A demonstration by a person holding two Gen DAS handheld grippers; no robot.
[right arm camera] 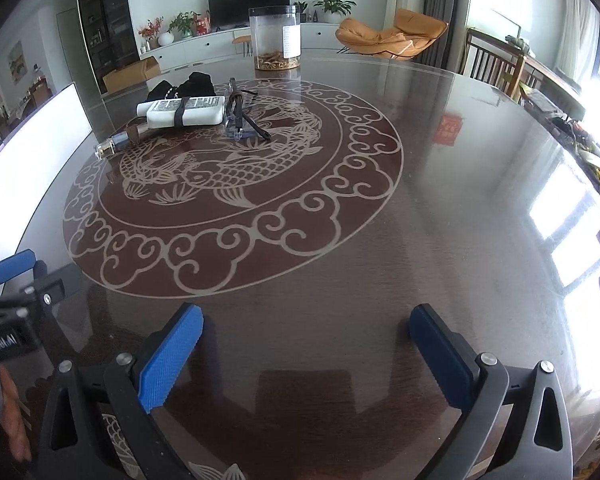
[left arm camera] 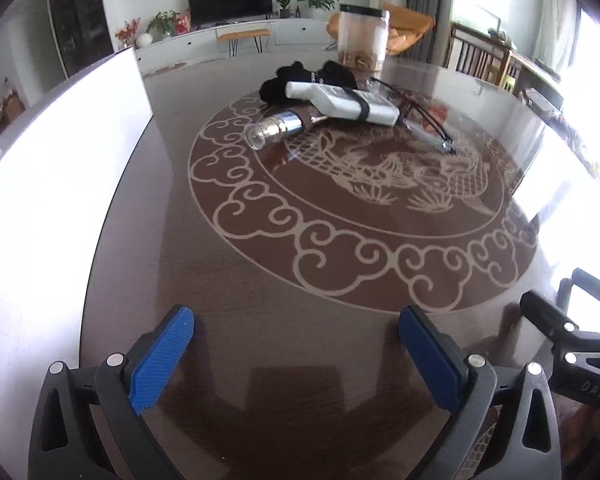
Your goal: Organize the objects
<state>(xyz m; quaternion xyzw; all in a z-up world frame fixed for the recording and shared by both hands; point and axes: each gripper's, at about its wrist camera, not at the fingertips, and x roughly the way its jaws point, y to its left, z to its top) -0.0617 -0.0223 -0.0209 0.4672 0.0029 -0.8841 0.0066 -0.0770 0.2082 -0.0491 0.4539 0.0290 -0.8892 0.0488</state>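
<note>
Both claws [left arm camera: 296, 354] [right arm camera: 306, 354] wide, empty | pile [left arm camera: 340, 104] upper centre | risk: bottle [left arm camera: 276, 130] rolled if nudged.

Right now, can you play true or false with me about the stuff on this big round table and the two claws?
1. Both claws are wide open and hold nothing. True: the left claw and the right claw are empty.
2. The clear jar is lying on its side. False: it stands upright.
3. A black band wraps the white box. True.
4. The black cloth lies on top of the white box. False: it lies behind the box, on the table.
</note>
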